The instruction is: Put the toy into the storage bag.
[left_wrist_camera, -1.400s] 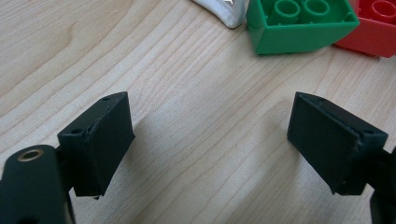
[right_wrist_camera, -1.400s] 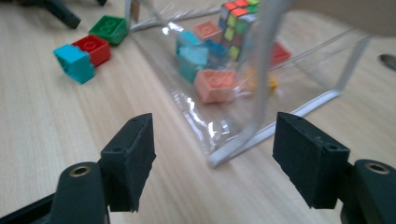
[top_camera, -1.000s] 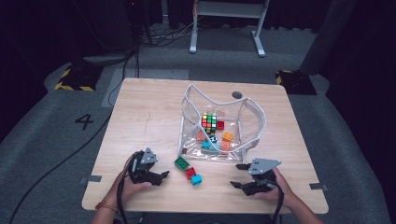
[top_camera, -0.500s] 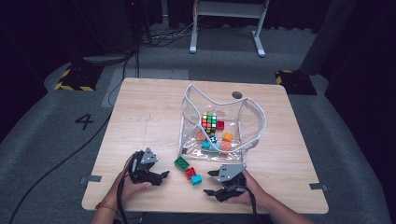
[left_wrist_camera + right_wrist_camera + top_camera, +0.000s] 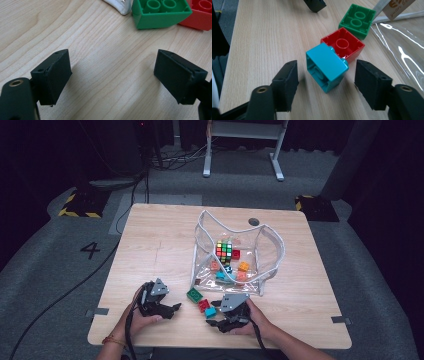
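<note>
Three toy bricks lie in a row on the wooden table point(image 5: 150, 245): a green brick point(image 5: 194, 295) point(image 5: 357, 20) point(image 5: 160, 12), a red brick point(image 5: 203, 305) point(image 5: 343, 46) point(image 5: 200, 13), and a teal brick point(image 5: 210, 312) point(image 5: 327, 67) on its side. My right gripper point(image 5: 216, 320) point(image 5: 329, 86) is open, its jaws either side of the teal brick without touching it. My left gripper point(image 5: 172, 308) point(image 5: 112, 77) is open over bare wood, short of the green brick.
A clear plastic bag point(image 5: 235, 252) with white trim stands open behind the bricks, holding a puzzle cube point(image 5: 224, 249) and several small bricks. Its corner point(image 5: 120, 6) lies beside the green brick. The table's front edge is close to both hands.
My right gripper has moved left along the front of the table, from the right of the bag to the teal brick. The left gripper has stayed put.
</note>
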{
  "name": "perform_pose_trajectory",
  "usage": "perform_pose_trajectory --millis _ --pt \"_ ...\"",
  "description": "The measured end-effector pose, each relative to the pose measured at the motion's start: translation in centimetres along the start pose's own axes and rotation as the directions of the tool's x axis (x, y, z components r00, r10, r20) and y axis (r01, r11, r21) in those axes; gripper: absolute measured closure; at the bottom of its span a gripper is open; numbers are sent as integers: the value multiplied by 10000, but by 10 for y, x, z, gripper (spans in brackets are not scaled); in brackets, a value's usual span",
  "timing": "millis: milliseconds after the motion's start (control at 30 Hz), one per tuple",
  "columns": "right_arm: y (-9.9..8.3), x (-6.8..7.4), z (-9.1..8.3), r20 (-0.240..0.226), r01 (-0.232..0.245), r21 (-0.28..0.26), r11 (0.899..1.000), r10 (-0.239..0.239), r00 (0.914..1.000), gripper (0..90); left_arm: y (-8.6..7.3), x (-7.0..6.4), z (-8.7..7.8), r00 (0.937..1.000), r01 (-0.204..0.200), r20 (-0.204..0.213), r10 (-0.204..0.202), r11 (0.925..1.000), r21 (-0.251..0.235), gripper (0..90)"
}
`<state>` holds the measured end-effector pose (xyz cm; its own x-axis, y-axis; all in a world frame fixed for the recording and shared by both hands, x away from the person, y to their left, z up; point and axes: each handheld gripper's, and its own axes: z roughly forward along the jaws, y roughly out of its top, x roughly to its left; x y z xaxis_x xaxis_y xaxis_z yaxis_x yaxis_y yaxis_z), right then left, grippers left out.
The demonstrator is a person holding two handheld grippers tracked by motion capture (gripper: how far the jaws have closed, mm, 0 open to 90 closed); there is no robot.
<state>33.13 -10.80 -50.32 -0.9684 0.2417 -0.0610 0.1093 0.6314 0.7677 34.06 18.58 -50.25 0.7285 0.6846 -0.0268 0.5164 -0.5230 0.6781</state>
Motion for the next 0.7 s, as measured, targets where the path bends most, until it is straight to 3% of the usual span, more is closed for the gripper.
perform_pose_trajectory --millis 400,700 --pt "-2 1 -3 53 -130 -342 9993 132 9999 551 0 0 0 10000 18 96 -18 10000 -17 144" --pt "-9 0 -12 -12 183 -410 9990 -183 9998 674 0 0 0 9999 15 119 -15 10000 -23 144"
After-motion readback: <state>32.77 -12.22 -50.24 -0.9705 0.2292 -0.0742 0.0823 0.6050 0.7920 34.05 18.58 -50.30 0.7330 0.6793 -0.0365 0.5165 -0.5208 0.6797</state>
